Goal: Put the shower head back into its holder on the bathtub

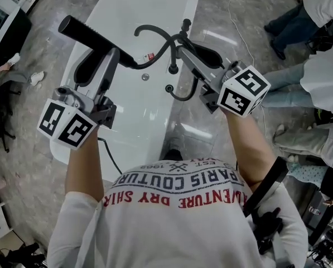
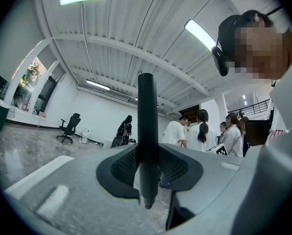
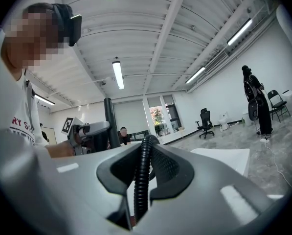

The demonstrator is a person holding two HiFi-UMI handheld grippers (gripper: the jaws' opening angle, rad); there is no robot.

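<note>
The left gripper is clamping the shower head, a long black bar. In the left gripper view its fingers are standing fairly wide but pressing on either side of the bar, which is rising upright between them. The right gripper is pinching the ribbed black hose. In the right gripper view its fingers are sitting closer together, closing around the hose that is running up through the gap.

The shower head is hanging in the air above the white bathtub, slanting out past the tub's left edge, off any holder. The hose is curling from it across to the right gripper and down towards black fittings on the tub's rim; which of them is the holder I cannot tell.

Several people are standing close to the tub's right side, and their legs are showing in the head view. An office chair is standing well apart on the marble floor.
</note>
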